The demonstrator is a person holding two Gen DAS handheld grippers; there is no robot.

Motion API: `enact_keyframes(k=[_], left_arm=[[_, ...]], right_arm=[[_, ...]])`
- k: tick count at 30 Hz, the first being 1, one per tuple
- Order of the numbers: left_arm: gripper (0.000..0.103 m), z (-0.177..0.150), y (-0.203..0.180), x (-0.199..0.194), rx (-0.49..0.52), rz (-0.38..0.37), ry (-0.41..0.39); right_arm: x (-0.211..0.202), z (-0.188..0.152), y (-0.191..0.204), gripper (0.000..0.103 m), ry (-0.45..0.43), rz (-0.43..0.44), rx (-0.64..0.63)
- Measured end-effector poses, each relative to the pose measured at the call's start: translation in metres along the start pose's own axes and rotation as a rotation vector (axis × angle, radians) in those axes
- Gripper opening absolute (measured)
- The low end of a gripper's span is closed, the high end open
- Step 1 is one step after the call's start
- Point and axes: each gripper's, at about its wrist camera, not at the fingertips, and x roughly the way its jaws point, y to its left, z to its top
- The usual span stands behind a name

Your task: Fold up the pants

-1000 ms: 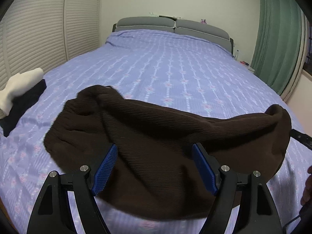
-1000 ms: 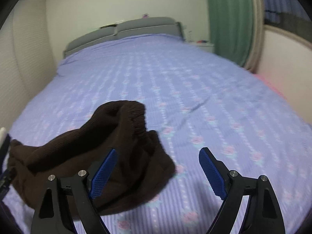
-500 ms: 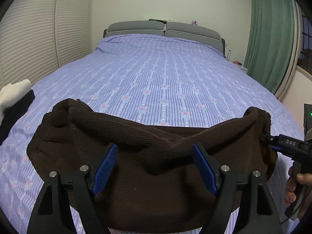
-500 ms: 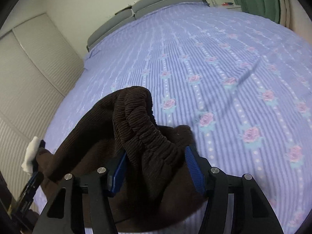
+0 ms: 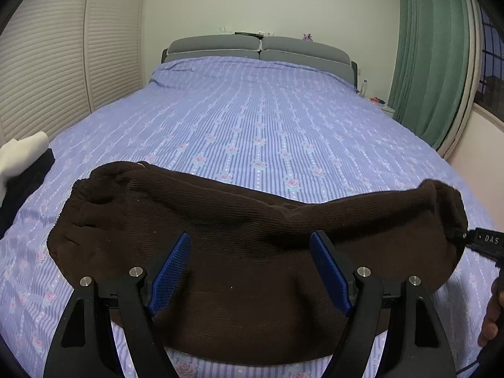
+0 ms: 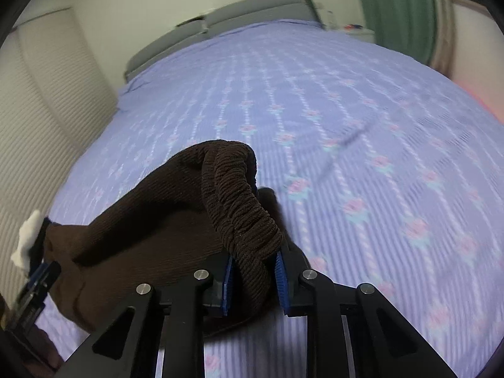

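I see a bed under a lilac sheet [image 5: 261, 132] striped with small pink roses, a grey padded headboard [image 5: 261, 47] against the far wall, louvred cream doors [image 5: 47, 72] on one side, green curtains [image 5: 431, 63] opposite, and white and black cloth [image 5: 22, 160] at the edge.

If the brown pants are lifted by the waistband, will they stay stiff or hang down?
The brown pants will probably hang limp: they already sag in soft folds on the bed. The ribbed cloth likely grips well; the right tool, closing, bunches the waistband.
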Motion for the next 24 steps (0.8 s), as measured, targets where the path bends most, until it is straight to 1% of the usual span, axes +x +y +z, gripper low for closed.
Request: enact_keyframes(k=[2,4,6,8,9,12,14,15,16,17,20,23,24], left_arm=[[0.078,0.0,0.002,0.0,-0.002,0.003,-0.001],[0.078,0.0,0.006,-0.001,-0.012,0.007,0.004],[0.078,-0.001,0.009,-0.002,-0.025,0.009,0.007],[0.078,-0.001,0.01,-0.004,-0.023,0.013,0.004],[0.078,-0.001,0.011,-0.005,-0.018,0.013,0.003],[0.078,0.0,0.01,-0.003,-0.013,0.008,0.011],[0.078,0.0,0.01,-0.003,-0.014,0.004,0.013],[0.078,0.001,0.009,-0.003,-0.012,0.001,0.014],[0.078,0.003,0.008,-0.002,-0.006,-0.004,0.015],[0.078,0.004,0.006,-0.002,0.001,-0.007,0.015],[0.078,0.013,-0.004,-0.001,0.043,-0.028,0.013],[0.078,0.028,-0.023,0.0,0.132,-0.107,0.008],[0.078,0.034,-0.03,0.0,0.175,-0.146,0.006]], right_arm=[[0.004,-0.003,-0.006,0.025,0.026,-0.019,0.04],[0.023,-0.007,-0.01,0.027,0.074,-0.061,0.044],[0.04,-0.011,-0.015,0.029,0.101,-0.081,0.055],[0.043,-0.013,-0.011,0.031,0.088,-0.102,0.032],[0.041,-0.012,-0.006,0.031,0.078,-0.117,0.011],[0.028,-0.009,0.001,0.038,0.052,-0.148,-0.044],[0.011,-0.013,0.01,0.049,0.017,-0.181,-0.091],[0.006,-0.011,0.009,0.052,-0.001,-0.189,-0.105],[-0.002,-0.008,0.01,0.059,-0.021,-0.192,-0.12],[-0.01,-0.007,0.012,0.061,-0.033,-0.191,-0.132],[-0.025,0.002,0.014,0.061,-0.04,-0.195,-0.162],[-0.043,0.006,0.018,0.061,-0.066,-0.205,-0.186],[-0.049,0.006,0.02,0.061,-0.079,-0.204,-0.19]])
